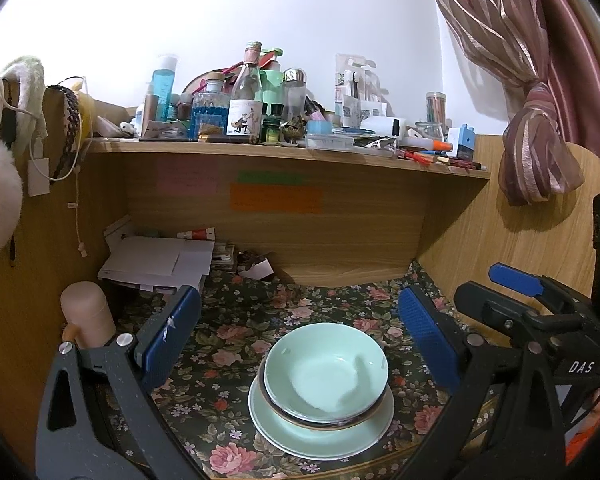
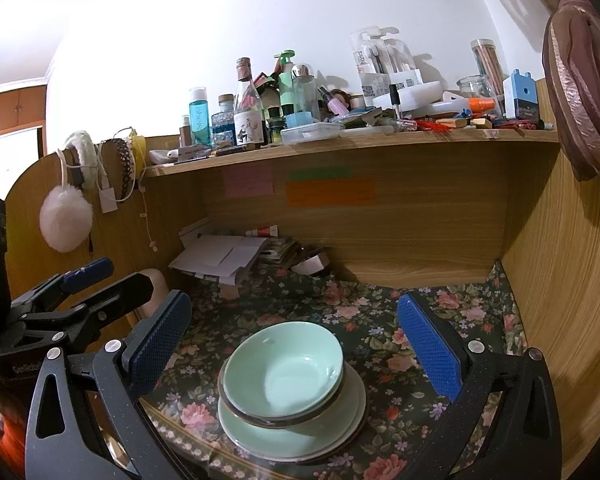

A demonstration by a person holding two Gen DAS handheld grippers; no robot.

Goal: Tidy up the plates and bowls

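Landmark: the stack of dishes on the dark floral-print tablecloth (image 1: 228, 344). Top of stack is a pale green glazed ceramic bowl (image 1: 326, 368), nested in a second bowl with a dark brown rim (image 1: 320, 422); both sit on a pale green round plate (image 1: 300, 438); right wrist view suggests another dark-edged plate (image 2: 340, 454) under that, not sure. Stack is centred on the cloth, below the cluttered wooden shelf (image 1: 284, 156) and in front of the loose white papers (image 1: 160, 260).

Left gripper (image 1: 296, 340) hangs above and short of the stack, blue-padded fingers spread wide, nothing between them; right gripper (image 2: 296, 340) same, jaws wide apart and empty, just right of the left one; neither touches the stack.

Handling, judged: glazed ceramic, stiff, fairly heavy for its size, slick, chips or breaks if dropped or knocked; nested bowls may stick or lift together; best hold is a pinch across the top bowl's rim, one pad inside and one outside; plate is low and flat, rim edge only, harder to get under. Stacking looks about done.
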